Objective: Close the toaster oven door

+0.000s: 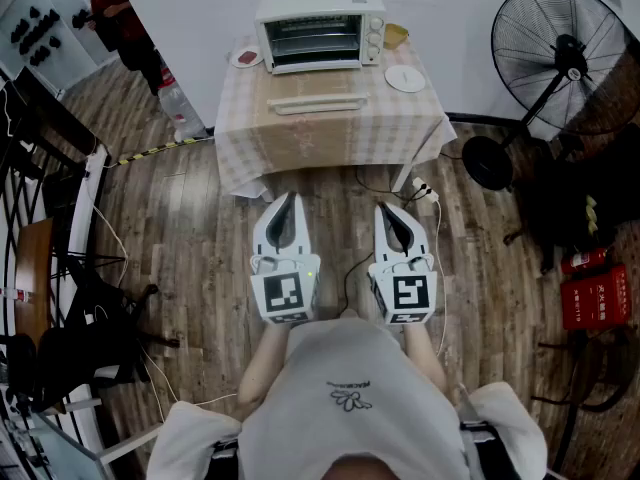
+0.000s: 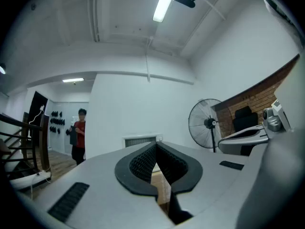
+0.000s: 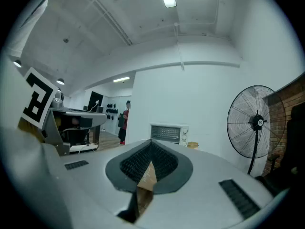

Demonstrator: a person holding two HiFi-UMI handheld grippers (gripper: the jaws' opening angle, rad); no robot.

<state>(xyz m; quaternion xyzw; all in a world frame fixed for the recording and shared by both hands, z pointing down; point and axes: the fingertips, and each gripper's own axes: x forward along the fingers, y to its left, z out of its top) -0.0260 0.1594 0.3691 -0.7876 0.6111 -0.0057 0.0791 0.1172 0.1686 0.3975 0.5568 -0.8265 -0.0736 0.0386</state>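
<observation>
Toaster oven (image 1: 320,28) stands at the top centre of the head view, at the back of a table (image 1: 250,133) under a checked cloth, its door (image 1: 315,86) folded down flat in front of it so the racks inside show. 2 small plates flank it, one (image 1: 245,58) to its left and a white one (image 1: 405,78) to its right. Both grippers sit low in the frame over the wooden floor, well apart from the table and pointing toward it: the left gripper (image 1: 289,200) has its jaws pressed together tip to tip, and the right gripper (image 1: 384,210) likewise has its jaws closed on themselves. A standing fan (image 1: 565,58) fills the upper right, and a person (image 1: 112,13) in red stands at the upper left.
</observation>
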